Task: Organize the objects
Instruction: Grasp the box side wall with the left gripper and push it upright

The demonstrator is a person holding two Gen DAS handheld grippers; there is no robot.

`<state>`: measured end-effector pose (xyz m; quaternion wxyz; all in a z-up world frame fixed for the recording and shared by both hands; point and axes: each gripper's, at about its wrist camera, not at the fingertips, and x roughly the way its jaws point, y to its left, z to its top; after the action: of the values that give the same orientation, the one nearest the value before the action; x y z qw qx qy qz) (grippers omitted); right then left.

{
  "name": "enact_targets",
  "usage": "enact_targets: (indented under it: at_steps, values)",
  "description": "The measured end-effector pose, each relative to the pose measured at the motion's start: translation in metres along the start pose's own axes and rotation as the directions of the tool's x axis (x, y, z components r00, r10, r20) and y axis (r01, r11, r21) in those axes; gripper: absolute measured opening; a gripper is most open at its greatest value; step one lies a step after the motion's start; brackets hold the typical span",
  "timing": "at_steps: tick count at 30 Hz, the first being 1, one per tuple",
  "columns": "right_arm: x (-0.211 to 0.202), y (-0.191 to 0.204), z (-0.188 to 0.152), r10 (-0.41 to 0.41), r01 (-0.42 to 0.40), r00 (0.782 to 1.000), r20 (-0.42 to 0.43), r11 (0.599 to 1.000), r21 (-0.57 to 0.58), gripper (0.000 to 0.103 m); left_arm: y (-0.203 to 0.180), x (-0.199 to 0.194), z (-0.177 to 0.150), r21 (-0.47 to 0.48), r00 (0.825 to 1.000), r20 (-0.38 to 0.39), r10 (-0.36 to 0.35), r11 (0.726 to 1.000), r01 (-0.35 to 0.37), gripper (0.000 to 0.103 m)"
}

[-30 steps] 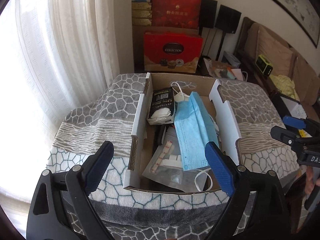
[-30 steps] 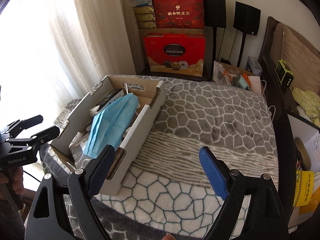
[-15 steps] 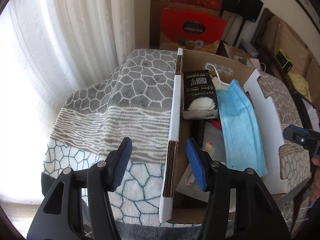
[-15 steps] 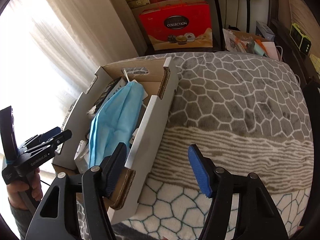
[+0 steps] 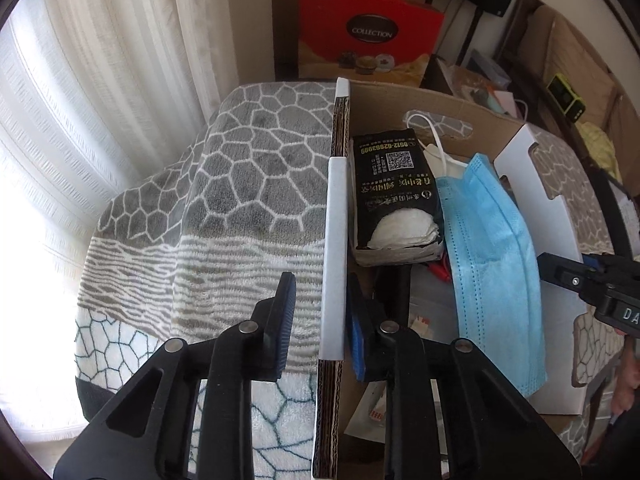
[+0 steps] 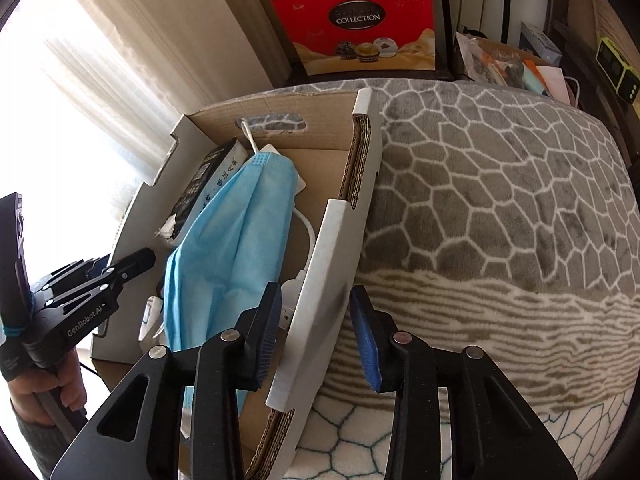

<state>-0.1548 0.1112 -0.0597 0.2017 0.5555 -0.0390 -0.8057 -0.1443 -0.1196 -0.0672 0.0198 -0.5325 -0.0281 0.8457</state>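
Observation:
An open cardboard box [image 5: 416,100] sits on a grey patterned blanket [image 5: 240,168]. It holds a blue face mask [image 5: 492,248], a black packet of white masks [image 5: 394,188] and clear plastic bags. My left gripper [image 5: 320,320] straddles the box's left white wall [image 5: 336,248], its jaws narrowed around it with a small gap. My right gripper [image 6: 316,336] straddles the box's right white wall [image 6: 332,264] the same way, the mask [image 6: 232,248] just left of it. Each gripper shows at the edge of the other view.
A red "COLLECTION" gift box [image 6: 360,24] and stacked boxes stand behind the blanket. White curtains [image 5: 100,80] hang on the left. Clutter and a green clock [image 5: 566,94] lie at the far right, by a sofa.
Both grippers have moved in over the box's side walls and their jaws have narrowed from wide open to close around the walls.

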Motion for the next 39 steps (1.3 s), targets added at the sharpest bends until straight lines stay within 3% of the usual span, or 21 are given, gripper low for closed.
enact_targets:
  at_steps: [3,8,15,28,39]
  values:
    - [0.005,-0.002,0.001,-0.008,0.008,1.000,-0.001,1.000,0.004,0.032,-0.004,0.003,0.001,0.012,1.000,-0.008,-0.017,1.000,0.017,0.009]
    - [0.003,0.001,-0.001,-0.027,0.028,1.000,0.009,0.999,-0.037,0.030,-0.009,0.000,0.001,0.018,1.000,-0.007,-0.002,1.000,0.002,0.009]
    - [-0.019,-0.003,-0.002,-0.115,0.121,0.991,0.074,0.988,-0.091,0.026,-0.034,-0.016,0.000,0.050,1.000,0.030,0.005,0.999,-0.007,0.009]
    - [-0.077,-0.081,-0.012,-0.153,0.155,0.983,0.100,0.988,-0.018,0.024,-0.122,-0.032,0.000,0.149,0.996,0.060,-0.072,0.987,0.062,0.012]
    - [-0.064,-0.111,-0.030,-0.157,0.155,0.985,0.074,0.987,0.032,0.024,-0.148,-0.007,-0.013,0.157,0.998,0.017,-0.063,0.986,0.059,0.012]
